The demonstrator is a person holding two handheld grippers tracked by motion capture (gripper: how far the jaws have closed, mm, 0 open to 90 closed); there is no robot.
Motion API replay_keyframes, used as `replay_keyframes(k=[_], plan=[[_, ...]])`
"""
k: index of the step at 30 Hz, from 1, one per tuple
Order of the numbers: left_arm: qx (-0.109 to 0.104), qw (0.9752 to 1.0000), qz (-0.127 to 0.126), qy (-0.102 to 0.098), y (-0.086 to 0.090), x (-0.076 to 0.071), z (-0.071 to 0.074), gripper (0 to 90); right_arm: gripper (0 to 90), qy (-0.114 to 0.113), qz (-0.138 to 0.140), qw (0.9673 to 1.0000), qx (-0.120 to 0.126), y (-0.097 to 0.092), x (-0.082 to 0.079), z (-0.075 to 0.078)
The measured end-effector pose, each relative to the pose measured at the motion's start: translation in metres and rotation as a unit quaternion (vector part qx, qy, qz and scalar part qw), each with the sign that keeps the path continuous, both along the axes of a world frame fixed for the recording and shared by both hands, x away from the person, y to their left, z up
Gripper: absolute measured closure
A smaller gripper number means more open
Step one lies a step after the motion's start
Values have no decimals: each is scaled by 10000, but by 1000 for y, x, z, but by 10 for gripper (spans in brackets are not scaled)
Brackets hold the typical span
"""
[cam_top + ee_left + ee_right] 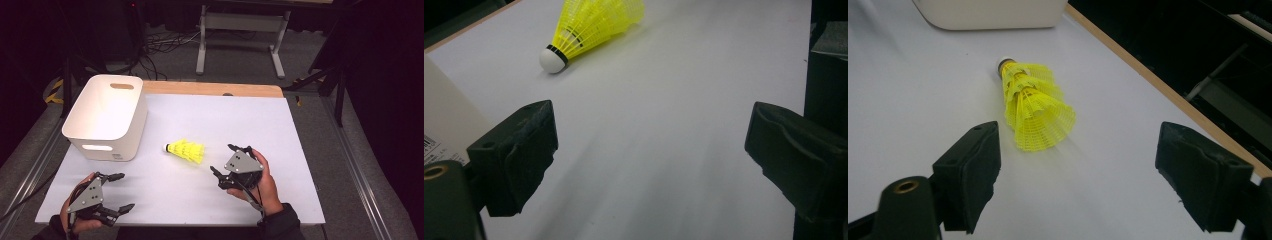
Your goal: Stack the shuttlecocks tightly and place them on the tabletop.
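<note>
A yellow shuttlecock [186, 150] with a white cork tip lies on its side in the middle of the white table top [165, 200], cork toward the white bin [107, 117]. My right gripper [223, 159] stands open just to its right, jaws wide and pointing at the skirt; in the right gripper view the shuttlecock [1033, 106] lies ahead of the jaws, not between them. My left gripper [120, 191] rests open near the front left edge, nothing between its jaws. In the left gripper view the shuttlecock [589, 27] lies far ahead.
The white bin stands at the table's back left, with a handle slot in its near wall. A wooden strip [212, 89] runs along the far edge. Beyond it are cables and a metal stand's legs [240, 35] on the floor.
</note>
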State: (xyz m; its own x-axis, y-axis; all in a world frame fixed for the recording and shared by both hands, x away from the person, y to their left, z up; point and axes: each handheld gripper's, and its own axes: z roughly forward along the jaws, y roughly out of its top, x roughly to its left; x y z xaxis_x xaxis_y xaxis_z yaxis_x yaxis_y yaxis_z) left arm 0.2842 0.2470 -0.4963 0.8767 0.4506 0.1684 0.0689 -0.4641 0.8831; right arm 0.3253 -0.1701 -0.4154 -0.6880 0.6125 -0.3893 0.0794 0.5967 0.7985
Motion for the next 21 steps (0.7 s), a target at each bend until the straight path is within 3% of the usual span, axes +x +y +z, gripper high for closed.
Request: replay_keyframes(k=[6, 13, 21], plan=[[3, 10000, 19, -13, 0, 0, 0, 76, 175, -8, 97, 10000, 10, -6, -4, -4], [2, 10000, 31, -24, 0, 0, 1, 76, 163, -34, -37, 9999, -93, -12, -7, -10], [21, 10000, 62, -74, 1, -1, 1, 75, 158, -103, -7, 9999, -42, -18, -11, -15]])
